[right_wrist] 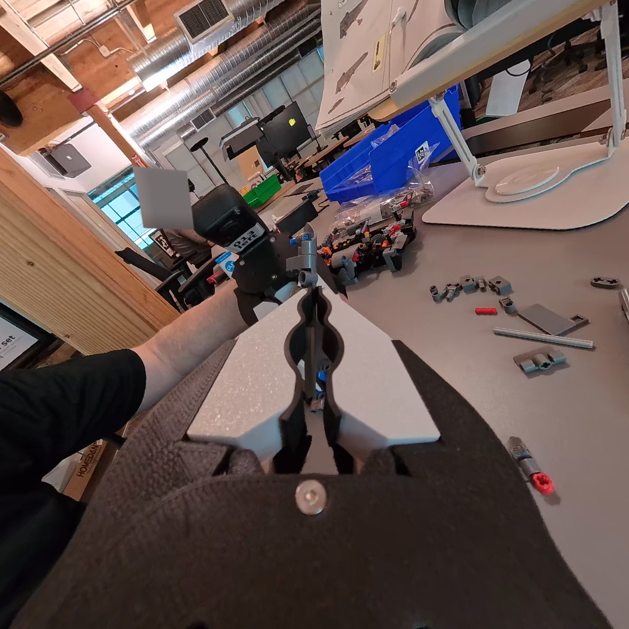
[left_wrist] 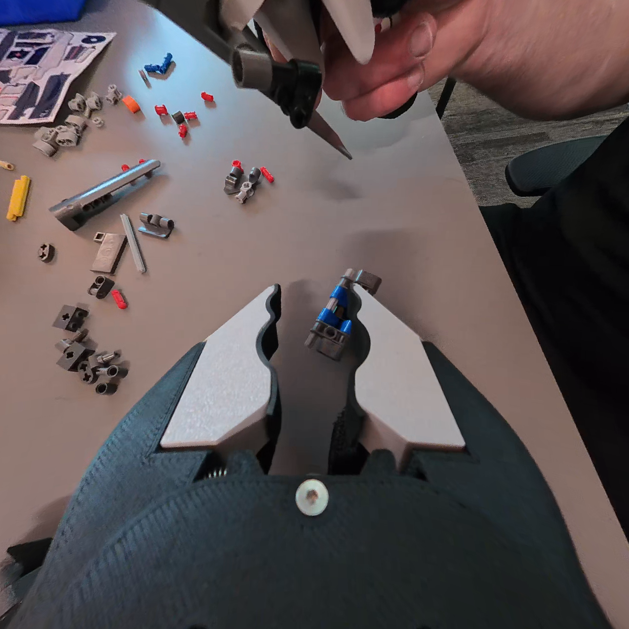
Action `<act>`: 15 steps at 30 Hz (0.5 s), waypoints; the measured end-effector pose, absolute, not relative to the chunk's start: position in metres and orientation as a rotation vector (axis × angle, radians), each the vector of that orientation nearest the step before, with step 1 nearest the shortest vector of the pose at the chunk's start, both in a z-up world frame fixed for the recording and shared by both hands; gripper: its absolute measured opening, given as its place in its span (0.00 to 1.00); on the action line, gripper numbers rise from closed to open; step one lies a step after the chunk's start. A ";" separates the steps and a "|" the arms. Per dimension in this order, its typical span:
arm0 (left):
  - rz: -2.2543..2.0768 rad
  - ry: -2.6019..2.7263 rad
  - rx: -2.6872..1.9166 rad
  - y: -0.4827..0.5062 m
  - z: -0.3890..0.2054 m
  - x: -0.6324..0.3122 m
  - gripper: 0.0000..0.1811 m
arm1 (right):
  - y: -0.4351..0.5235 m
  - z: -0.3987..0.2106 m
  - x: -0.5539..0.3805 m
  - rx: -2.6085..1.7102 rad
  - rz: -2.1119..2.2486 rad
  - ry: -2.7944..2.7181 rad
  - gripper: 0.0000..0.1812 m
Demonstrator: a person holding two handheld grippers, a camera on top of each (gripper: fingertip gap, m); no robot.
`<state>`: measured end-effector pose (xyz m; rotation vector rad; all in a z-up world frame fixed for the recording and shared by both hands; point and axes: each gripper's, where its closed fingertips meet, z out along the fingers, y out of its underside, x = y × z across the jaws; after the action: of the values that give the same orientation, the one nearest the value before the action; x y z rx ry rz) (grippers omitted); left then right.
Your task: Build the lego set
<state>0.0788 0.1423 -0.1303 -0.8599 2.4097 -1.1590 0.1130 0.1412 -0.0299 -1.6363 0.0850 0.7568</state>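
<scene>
My left gripper point(left_wrist: 315, 292) is open, low over the grey table point(left_wrist: 391, 211). A small blue and grey Lego assembly point(left_wrist: 332, 321) lies between its fingers, close against the right finger point(left_wrist: 391, 357). My right gripper point(right_wrist: 315, 289) is shut on a dark grey pointed panel point(right_wrist: 311, 340) with grey connector parts point(right_wrist: 305, 260) at its tip. In the left wrist view the right gripper point(left_wrist: 320, 58) hangs above the table, held by a hand point(left_wrist: 476, 58), the panel point(left_wrist: 328, 134) pointing down. The left gripper's black body point(right_wrist: 255, 265) shows beyond it.
Loose grey, red and yellow pieces lie at the left, with a long grey beam point(left_wrist: 105, 194) and a sticker sheet point(left_wrist: 44, 75). A partly built black model point(right_wrist: 371, 248), blue bins point(right_wrist: 391, 160) and a booklet stand point(right_wrist: 510, 190) stand farther back. The table edge point(left_wrist: 503, 272) runs along the right. The left gripper's tips are roughly 10 cm from the right gripper's. The long grey beam point(left_wrist: 105, 194) sits 15 cm or so from the ends of my left fingers.
</scene>
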 end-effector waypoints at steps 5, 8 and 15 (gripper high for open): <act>-1.156 2.392 -0.860 0.144 -0.128 0.079 0.20 | 0.141 -0.029 0.113 -1.636 0.751 0.082 0.00; -1.161 2.369 -0.856 0.145 -0.125 0.079 0.20 | 0.140 -0.027 0.113 -1.634 0.749 0.081 0.00; -1.183 2.283 -0.863 0.153 -0.110 0.084 0.21 | 0.141 -0.023 0.113 -1.626 0.736 0.076 0.00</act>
<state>0.0836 0.1526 -0.1098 -0.8635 2.2828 -1.1833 0.1129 0.1410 -0.0231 -1.6263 0.0764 0.7355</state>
